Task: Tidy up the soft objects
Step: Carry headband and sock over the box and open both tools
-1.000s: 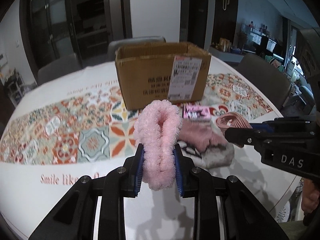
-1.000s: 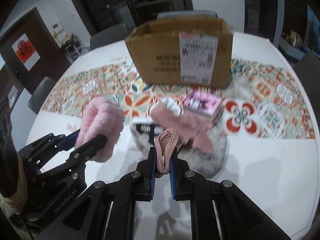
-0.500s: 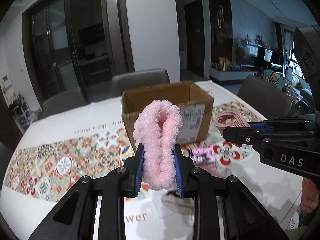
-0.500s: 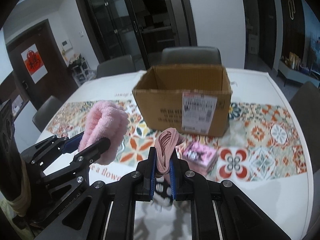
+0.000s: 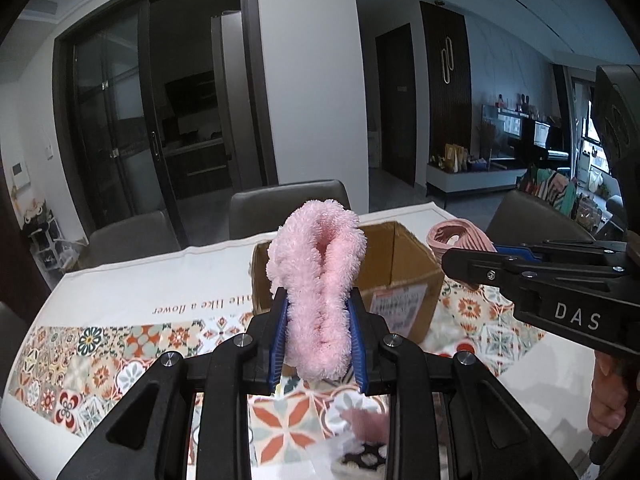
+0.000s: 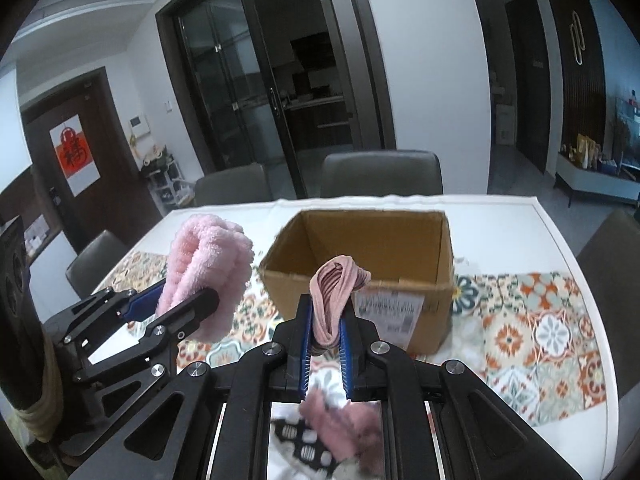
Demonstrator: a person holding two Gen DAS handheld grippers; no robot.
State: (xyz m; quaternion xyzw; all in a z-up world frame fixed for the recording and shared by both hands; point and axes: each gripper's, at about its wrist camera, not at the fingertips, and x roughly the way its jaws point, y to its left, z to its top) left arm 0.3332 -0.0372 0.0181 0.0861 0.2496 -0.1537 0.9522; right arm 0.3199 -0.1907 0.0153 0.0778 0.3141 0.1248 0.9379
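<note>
Left wrist view: left gripper (image 5: 319, 334) clamped on a fluffy pink loop-shaped headband (image 5: 318, 280), blue pads pressing both sides, band sticking up above the fingers, held in the air above the table with the patterned tile-print tablecloth (image 5: 100, 364). Open brown cardboard box (image 5: 400, 276) stands behind it toward the table's far edge, shipping label on its near face. Right gripper (image 5: 450, 258) enters from the right, pinching a dusty-pink ribbed fabric band (image 5: 456, 238) beside the box's right corner. More pink soft items (image 5: 368, 426) lie blurred on the cloth near the near edge.

Right wrist view: right gripper (image 6: 325, 336) nearly closed, squeezing the ribbed band (image 6: 336, 296) between its blue pads, band raised in front of the box (image 6: 372, 248); box interior looks bare from this angle. Left gripper (image 6: 176, 304) at left with the fluffy headband (image 6: 208, 264), left of the box. Blurred pink cloth (image 6: 340, 424) below on the table.
</note>
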